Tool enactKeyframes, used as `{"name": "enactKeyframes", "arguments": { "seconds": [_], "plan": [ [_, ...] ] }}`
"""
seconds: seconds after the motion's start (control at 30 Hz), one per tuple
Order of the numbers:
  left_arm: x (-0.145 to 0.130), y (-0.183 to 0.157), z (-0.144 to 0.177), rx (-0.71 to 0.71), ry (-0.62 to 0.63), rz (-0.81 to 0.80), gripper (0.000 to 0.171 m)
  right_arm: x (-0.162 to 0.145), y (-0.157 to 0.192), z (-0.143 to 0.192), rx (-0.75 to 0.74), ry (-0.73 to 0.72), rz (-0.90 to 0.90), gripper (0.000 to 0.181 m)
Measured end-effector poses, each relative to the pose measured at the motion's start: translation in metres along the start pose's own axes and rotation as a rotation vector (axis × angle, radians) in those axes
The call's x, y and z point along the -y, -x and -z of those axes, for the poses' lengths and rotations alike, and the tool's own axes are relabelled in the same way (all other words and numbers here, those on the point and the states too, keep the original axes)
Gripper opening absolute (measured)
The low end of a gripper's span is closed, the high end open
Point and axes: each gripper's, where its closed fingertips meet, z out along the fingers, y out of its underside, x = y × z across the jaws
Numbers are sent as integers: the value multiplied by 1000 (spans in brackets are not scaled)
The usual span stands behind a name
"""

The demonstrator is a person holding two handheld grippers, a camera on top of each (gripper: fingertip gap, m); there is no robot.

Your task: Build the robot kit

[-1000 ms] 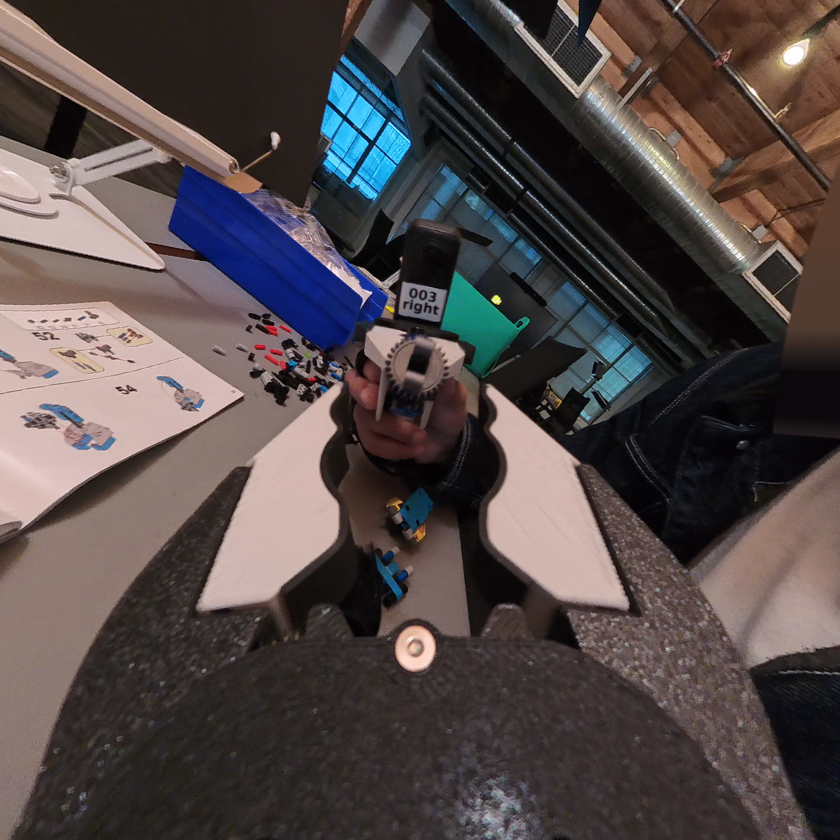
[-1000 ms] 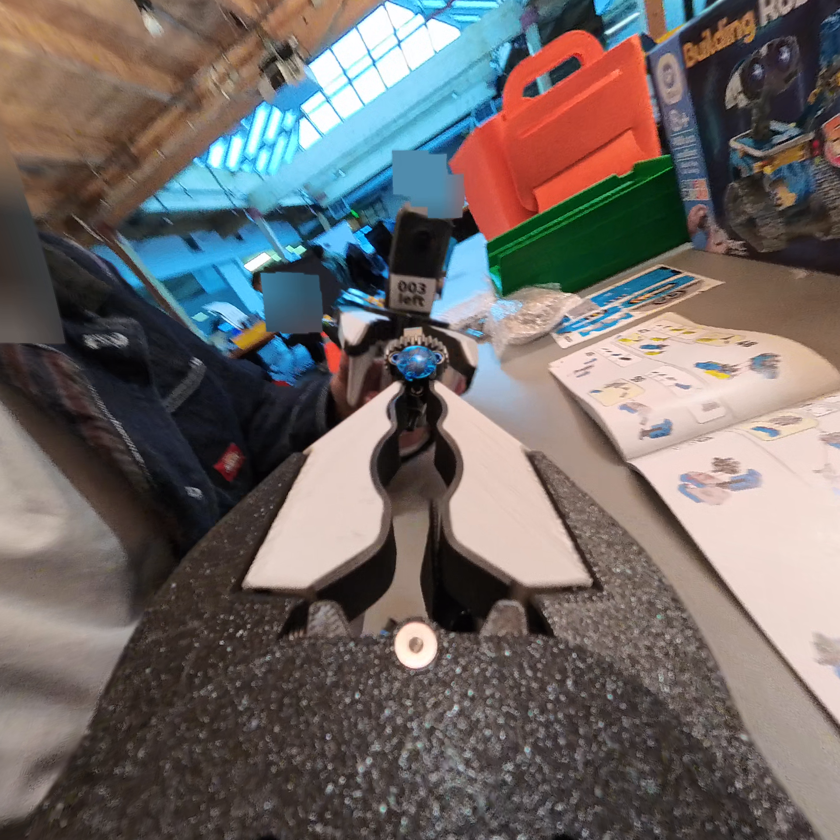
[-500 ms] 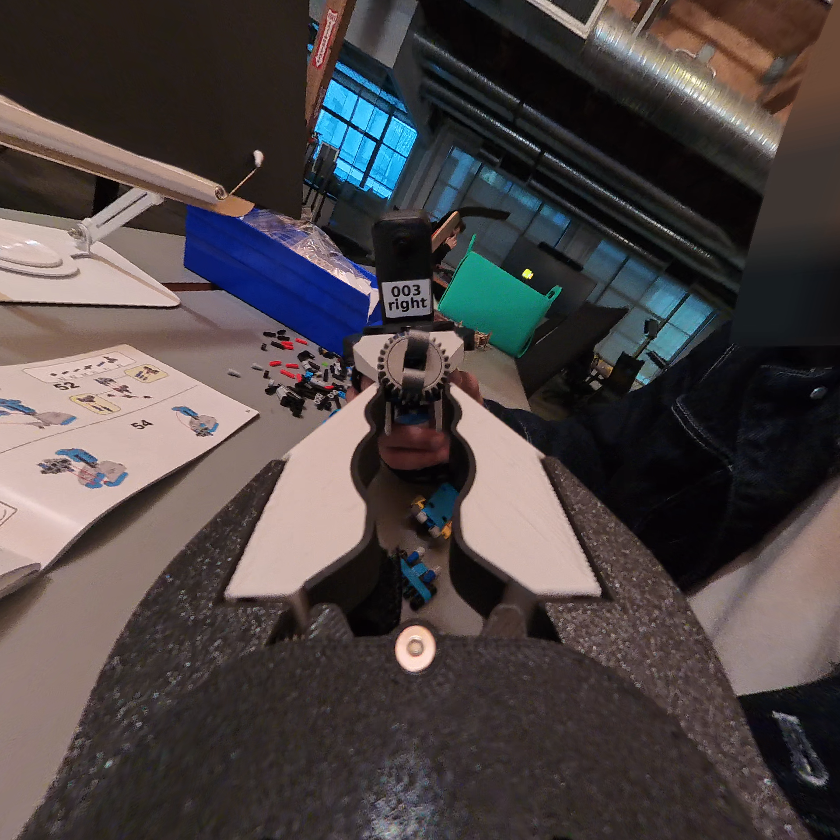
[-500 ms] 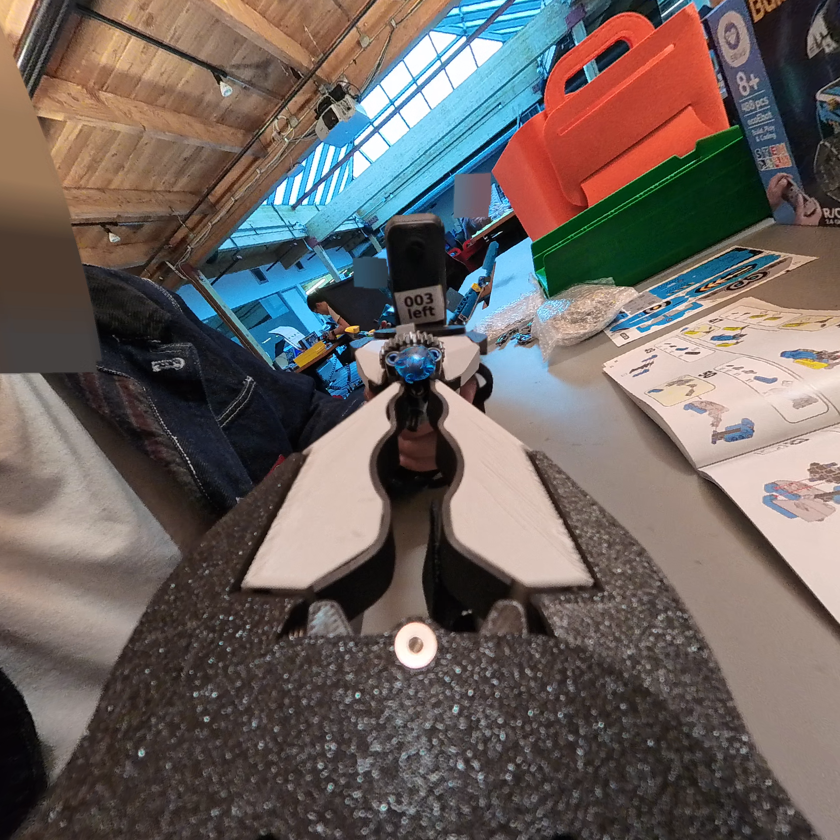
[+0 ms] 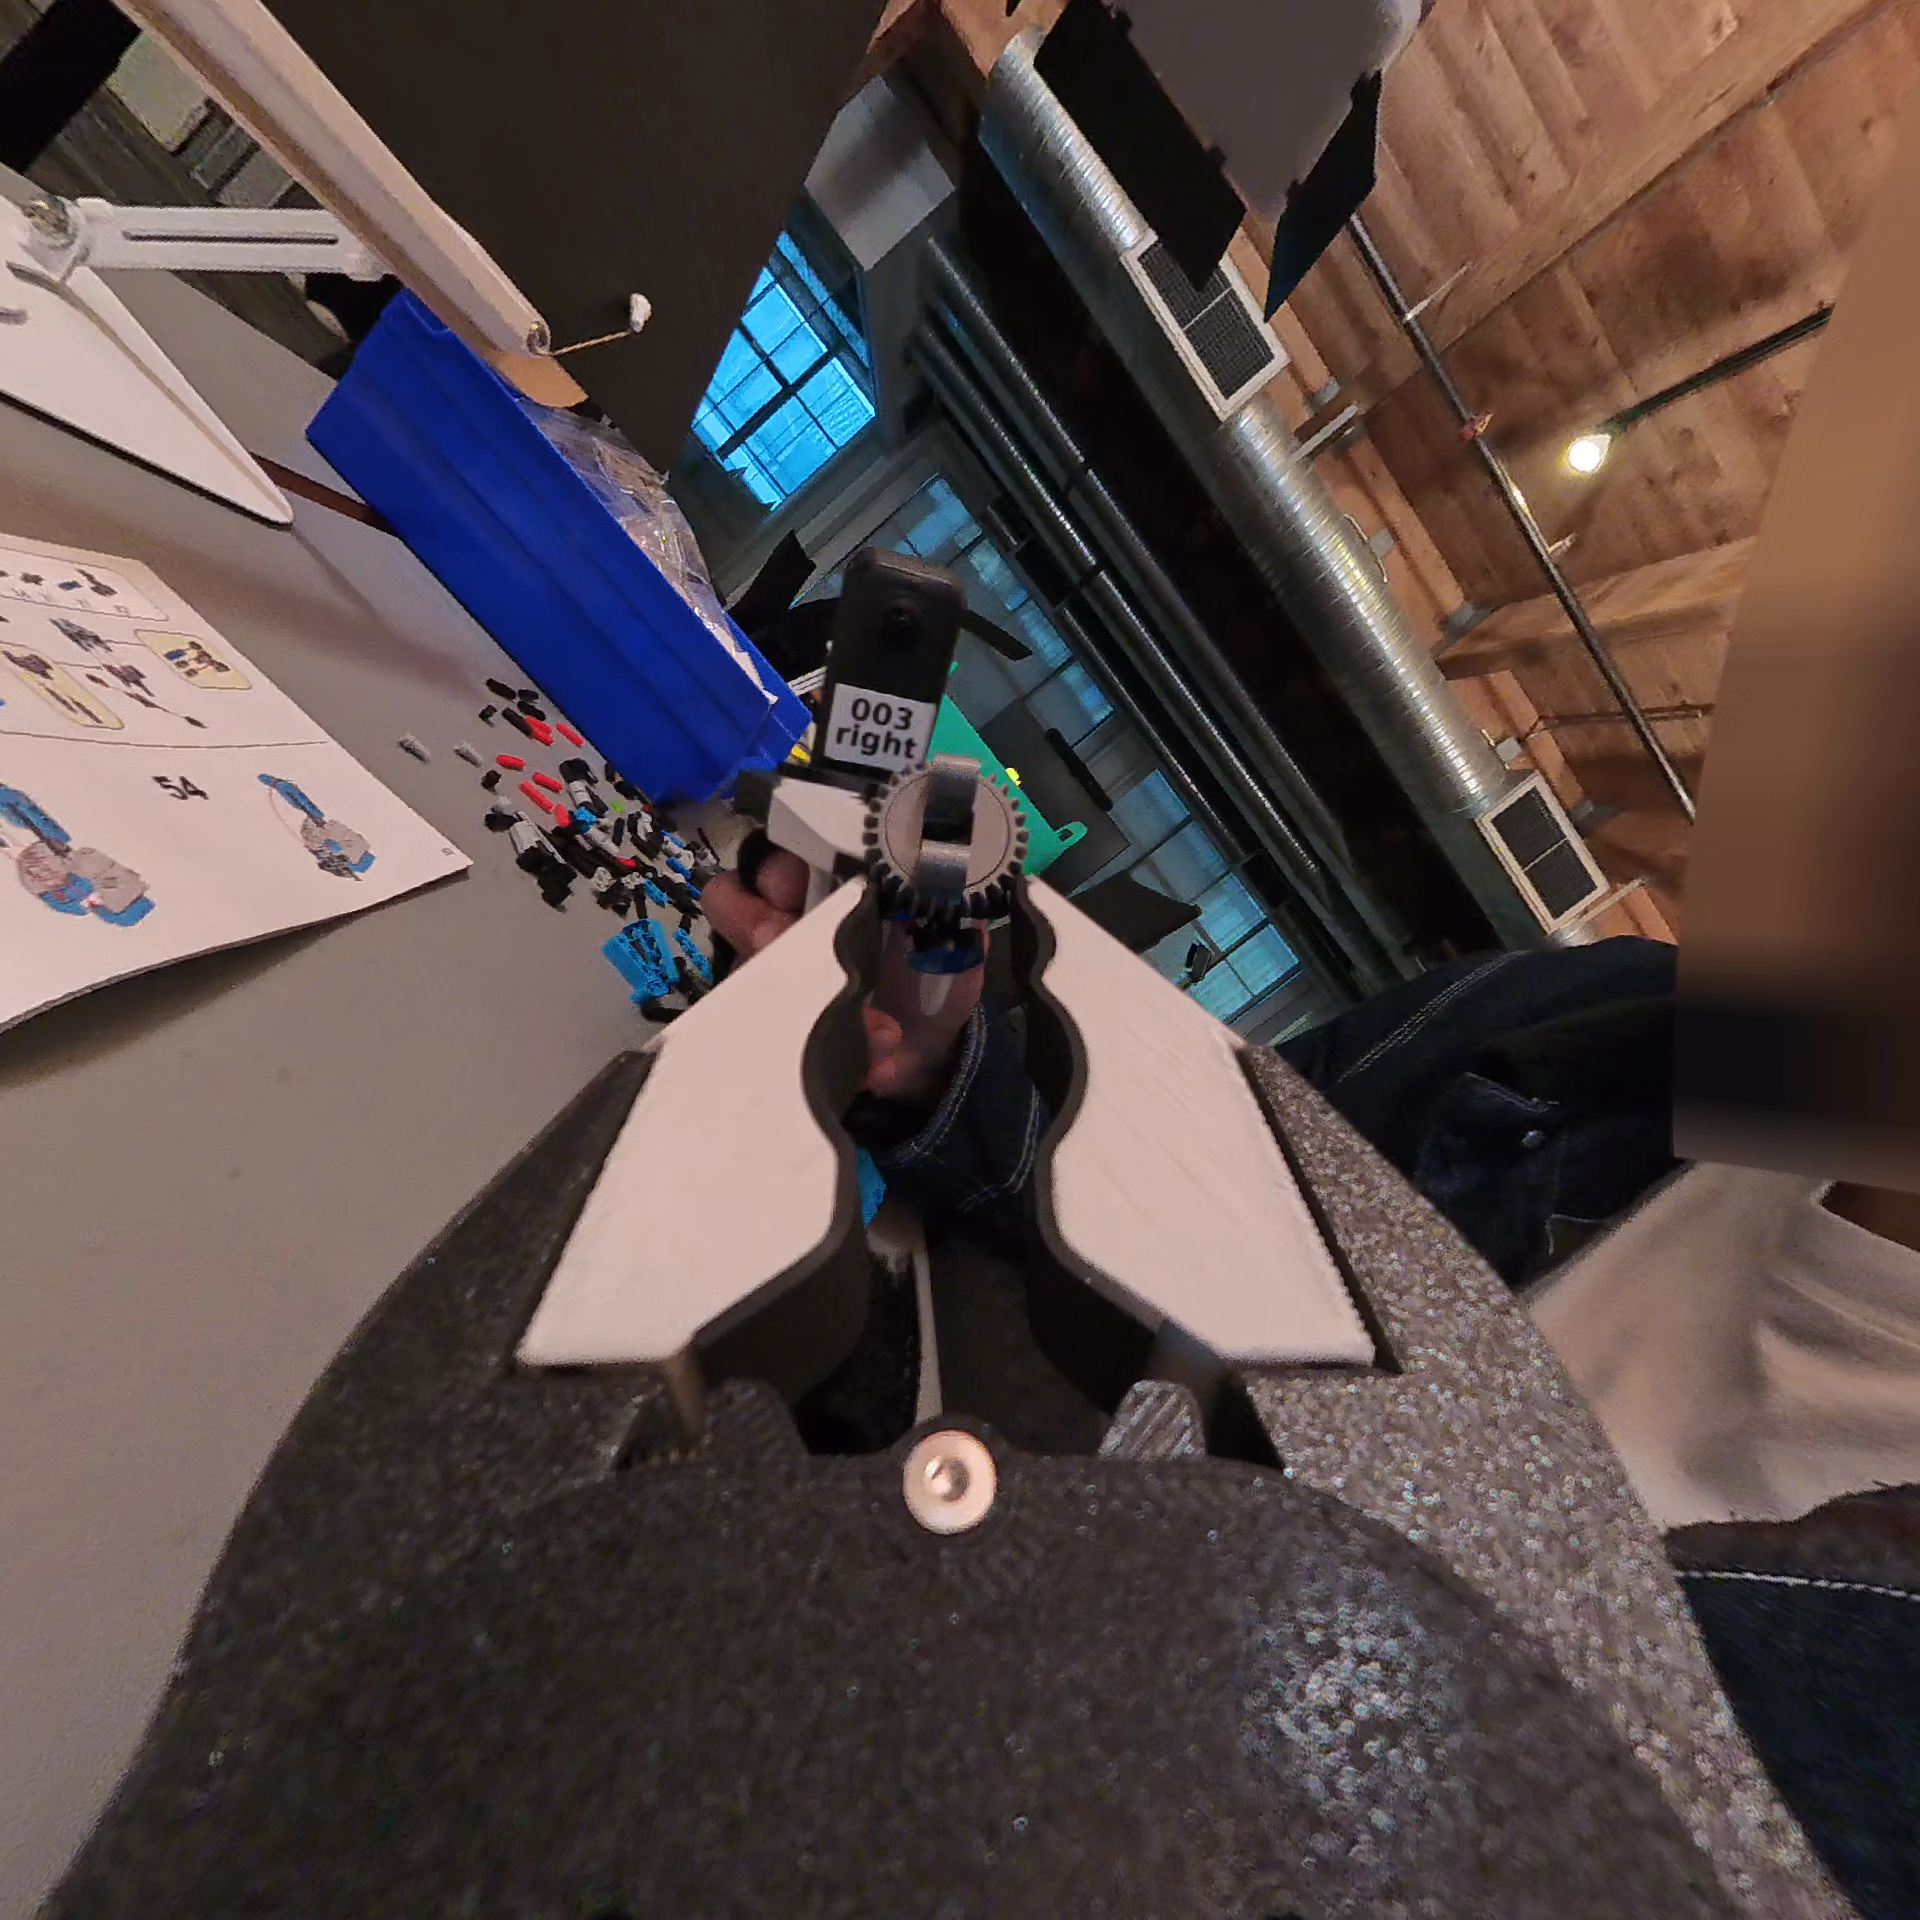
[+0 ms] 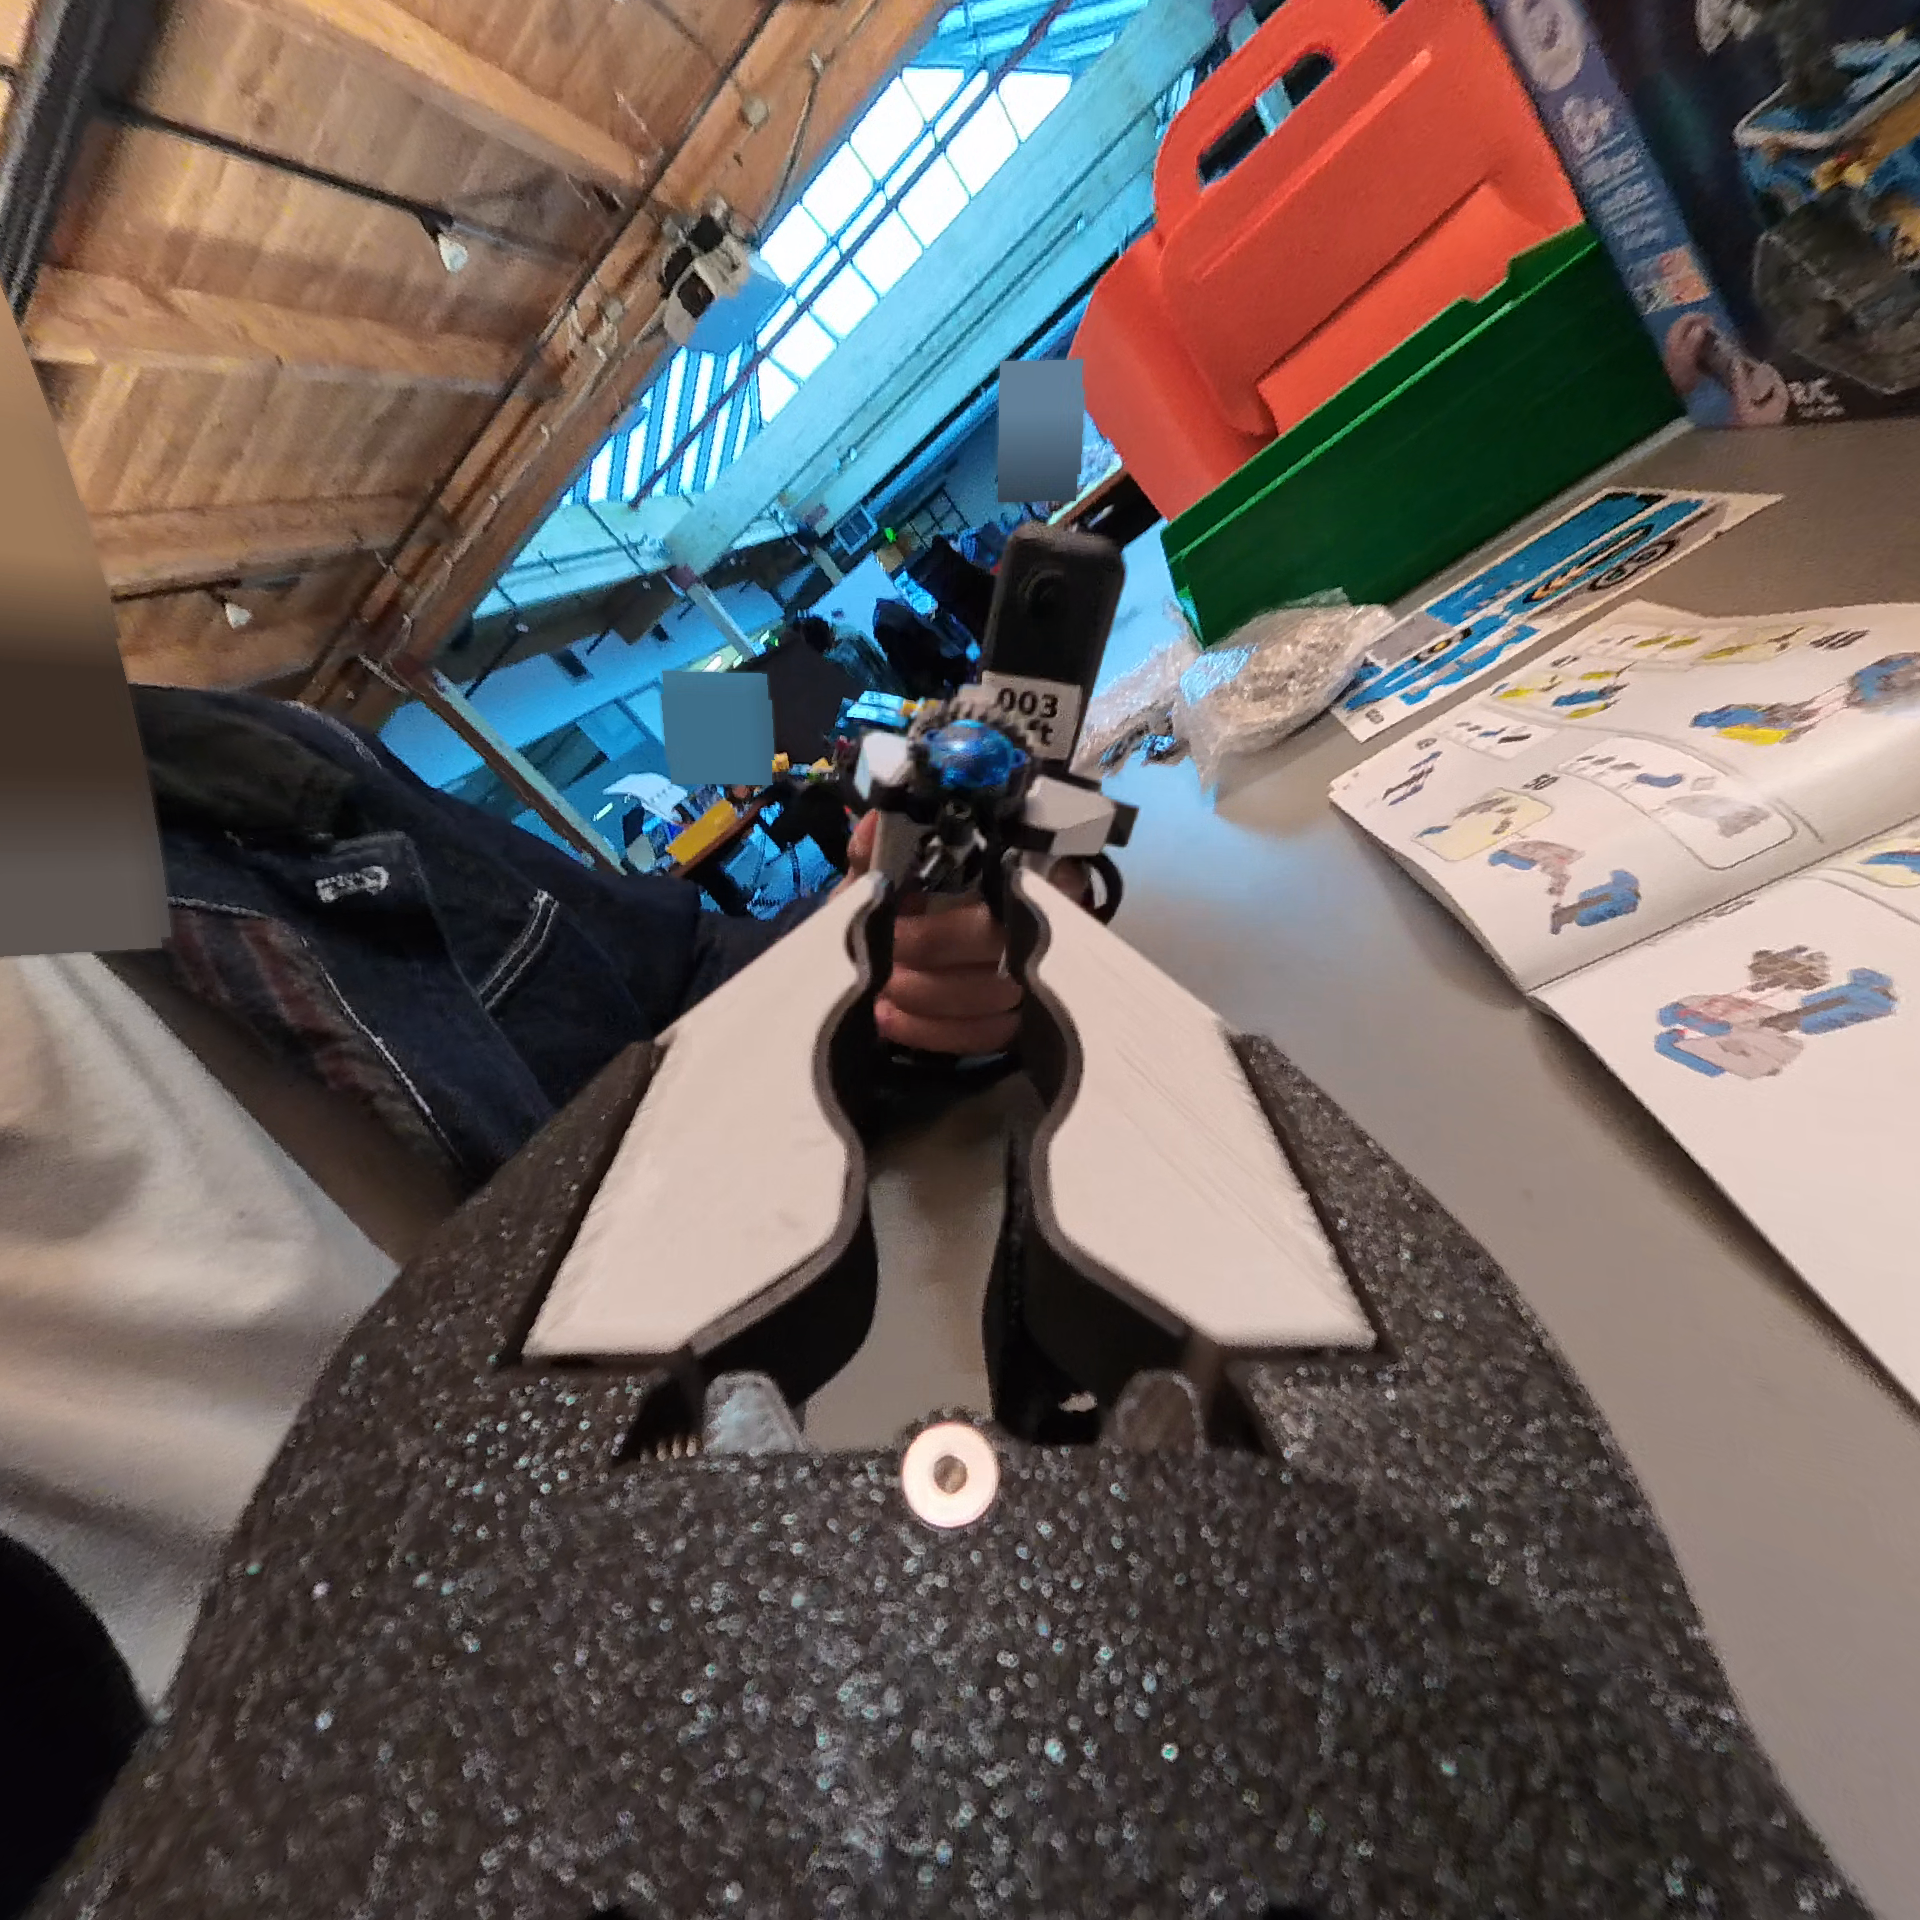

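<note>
A small toy-brick assembly, a black gear [image 5: 940,847] with a grey hub and a blue dome [image 6: 966,753] on its other side, is held in the air between both grippers. My left gripper [image 5: 940,904] faces the gear side and its white fingers [image 5: 727,1122] are closed in on the gear's lower edge. My right gripper [image 6: 943,883] faces the dome side and is shut on the assembly's dark lower part. Each gripper shows end-on in the other's view, held by a hand [image 6: 940,997].
On the grey table [image 5: 260,1143] lie an open instruction booklet [image 5: 156,779], a pile of small loose parts [image 5: 582,821] and a blue bin [image 5: 540,561]. The right wrist view shows a green bin [image 6: 1434,468], an orange case [image 6: 1330,229], a plastic bag [image 6: 1268,665] and a denim sleeve [image 6: 436,935]. Only a small space, under 4 cm, lies between the two pairs of fingers.
My left gripper went from wide open to closed on the gear. My right gripper kept its hold. Both views have tilted, and the two grippers stay nose to nose.
</note>
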Motion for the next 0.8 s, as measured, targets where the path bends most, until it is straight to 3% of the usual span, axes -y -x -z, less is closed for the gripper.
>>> {"name": "enactKeyframes", "arguments": {
  "seconds": [0.1,0.17,0.23,0.33,0.53,0.63,0.8],
  "plan": [
    [-4,-1,-3,13,21,-43,23,-6,2,-7,-7,29,13,24],
    [-8,0,-5,38,45,-89,24,-5,3,-7,-10,21,21,10],
    [-9,-2,-6,37,57,-108,25,-5,4,-6,-20,33,52,9],
    [-6,-3,-7,41,48,-125,38,-6,1,-5,-58,49,88,6],
    [-5,-3,-5,66,49,-183,29,-9,-1,-5,-64,65,78,6],
    [-5,0,-3,82,52,-164,28,-10,-5,-6,-156,95,228,7],
    [-3,1,0,-3,9,16,28,-10,-6,-6,-349,185,635,7]
  ]
}}
